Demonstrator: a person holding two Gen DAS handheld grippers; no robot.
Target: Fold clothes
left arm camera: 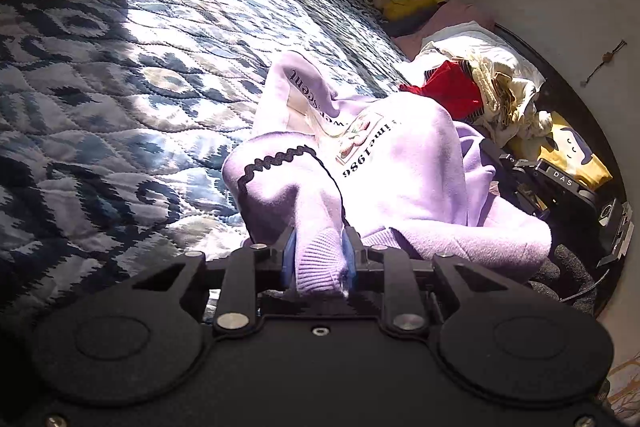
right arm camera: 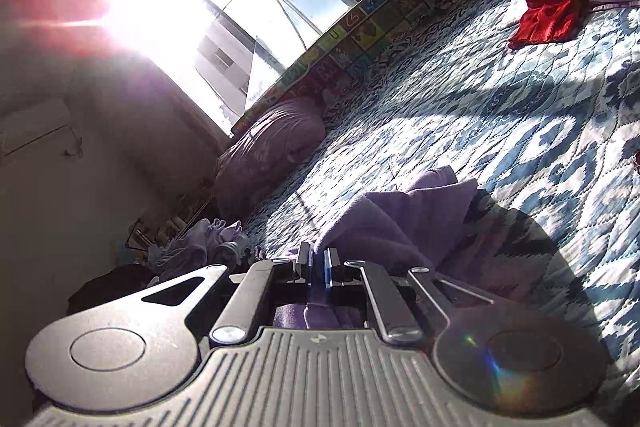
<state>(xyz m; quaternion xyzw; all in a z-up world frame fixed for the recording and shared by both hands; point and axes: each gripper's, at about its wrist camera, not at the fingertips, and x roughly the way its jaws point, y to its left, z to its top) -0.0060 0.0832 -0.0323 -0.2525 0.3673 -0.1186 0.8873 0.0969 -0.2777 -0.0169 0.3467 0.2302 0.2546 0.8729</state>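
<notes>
Now L tool (left arm camera: pixel 319 247) clamps lilac sweater (left arm camera: pixel 400 167) cuff; R tool (right arm camera: pixel 318 263) pinches fabric.

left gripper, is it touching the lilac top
Touching. The left wrist view shows the left gripper with both blue pads pressed against the ribbed cuff of the lilac top, which is pinched between them.

Lilac sweater (left arm camera: pixel 400 163) print partly lost in folds; sun glare (right arm camera: pixel 132 7) whites out window (right arm camera: pixel 256 7).

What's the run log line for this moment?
left tool: shut on sweater cuff | right tool: shut on sweater | sweater: bunched on bedspread | clothes pile: waiting
</notes>
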